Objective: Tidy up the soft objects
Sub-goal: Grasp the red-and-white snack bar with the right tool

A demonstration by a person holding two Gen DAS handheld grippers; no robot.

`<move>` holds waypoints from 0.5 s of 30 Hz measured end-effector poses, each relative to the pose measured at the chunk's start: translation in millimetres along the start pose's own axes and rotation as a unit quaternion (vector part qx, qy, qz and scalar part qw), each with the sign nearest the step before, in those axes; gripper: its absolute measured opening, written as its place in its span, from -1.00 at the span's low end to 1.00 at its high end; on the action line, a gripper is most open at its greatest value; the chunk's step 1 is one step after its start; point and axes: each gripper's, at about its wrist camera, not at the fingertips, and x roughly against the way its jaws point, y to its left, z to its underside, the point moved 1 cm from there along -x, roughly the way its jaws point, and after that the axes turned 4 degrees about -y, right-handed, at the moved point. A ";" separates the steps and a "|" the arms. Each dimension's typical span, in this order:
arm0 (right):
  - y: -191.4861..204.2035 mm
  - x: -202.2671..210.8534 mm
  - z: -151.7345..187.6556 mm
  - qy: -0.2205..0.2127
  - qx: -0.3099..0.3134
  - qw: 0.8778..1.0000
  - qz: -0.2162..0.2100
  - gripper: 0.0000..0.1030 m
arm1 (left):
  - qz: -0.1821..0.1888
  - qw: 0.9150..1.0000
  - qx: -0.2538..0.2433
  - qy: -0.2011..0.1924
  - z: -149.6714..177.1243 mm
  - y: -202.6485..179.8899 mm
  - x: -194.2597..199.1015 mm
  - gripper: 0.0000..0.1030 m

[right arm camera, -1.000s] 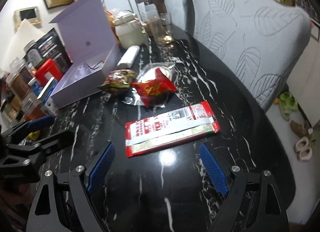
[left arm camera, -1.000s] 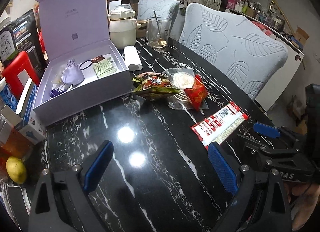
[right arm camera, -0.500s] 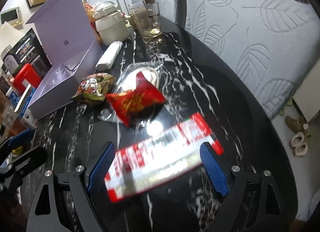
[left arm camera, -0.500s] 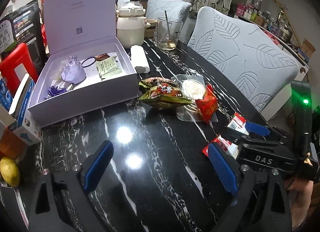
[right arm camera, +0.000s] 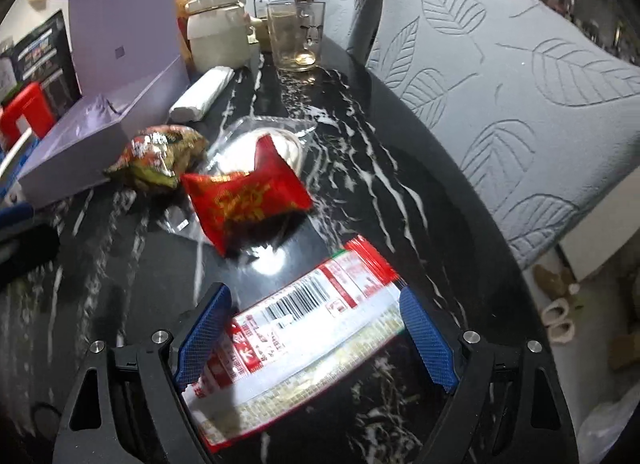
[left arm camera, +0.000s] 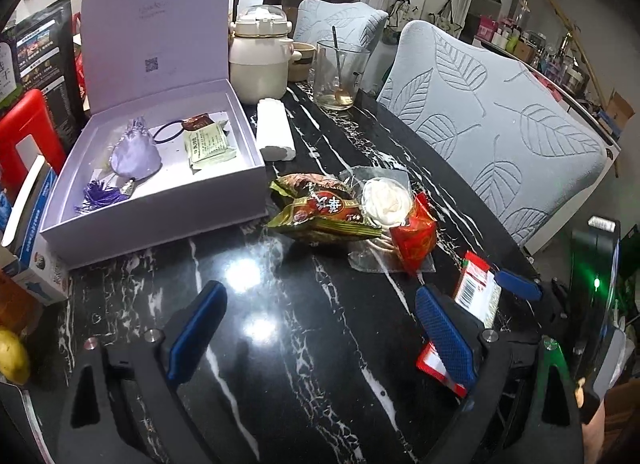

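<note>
A long red and white snack packet (right arm camera: 296,328) lies flat on the black marble table (left arm camera: 304,344), and my open right gripper (right arm camera: 316,340) straddles it, one finger on each side. The packet (left arm camera: 476,296) also shows in the left wrist view, with the right gripper around it. My left gripper (left arm camera: 320,332) is open and empty above bare table. Further back lie a small red packet (right arm camera: 244,200), a green and red snack bag (left arm camera: 320,212) and a clear bag with a white bun (left arm camera: 386,200). An open lilac box (left arm camera: 160,200) holds a purple pouch (left arm camera: 134,152) and a sachet.
A white roll (left arm camera: 274,130), a cream pot (left arm camera: 260,60) and a glass with a spoon (left arm camera: 338,76) stand at the back. Cartons, a red container (left arm camera: 24,136) and a lemon (left arm camera: 12,352) crowd the left edge. Grey leaf-patterned chairs (left arm camera: 500,120) line the right side.
My right gripper has moved forward so the long packet now lies between its fingers. My left gripper has shifted a little closer to the box and snacks.
</note>
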 end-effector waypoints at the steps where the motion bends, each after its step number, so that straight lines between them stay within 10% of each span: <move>1: -0.8 0.6 1.0 0.001 0.002 1.000 0.005 0.70 | 0.000 1.000 0.000 0.000 -0.4 -0.6 -0.8 0.88; 11: -28.3 13.3 18.7 0.021 -0.007 1.000 0.003 0.68 | 0.019 1.000 -0.007 0.006 0.7 -13.5 -8.3 0.88; 15: -36.2 24.7 25.3 0.011 0.004 1.000 -0.003 0.11 | 0.038 0.999 -0.022 0.006 1.7 -27.6 -11.5 0.88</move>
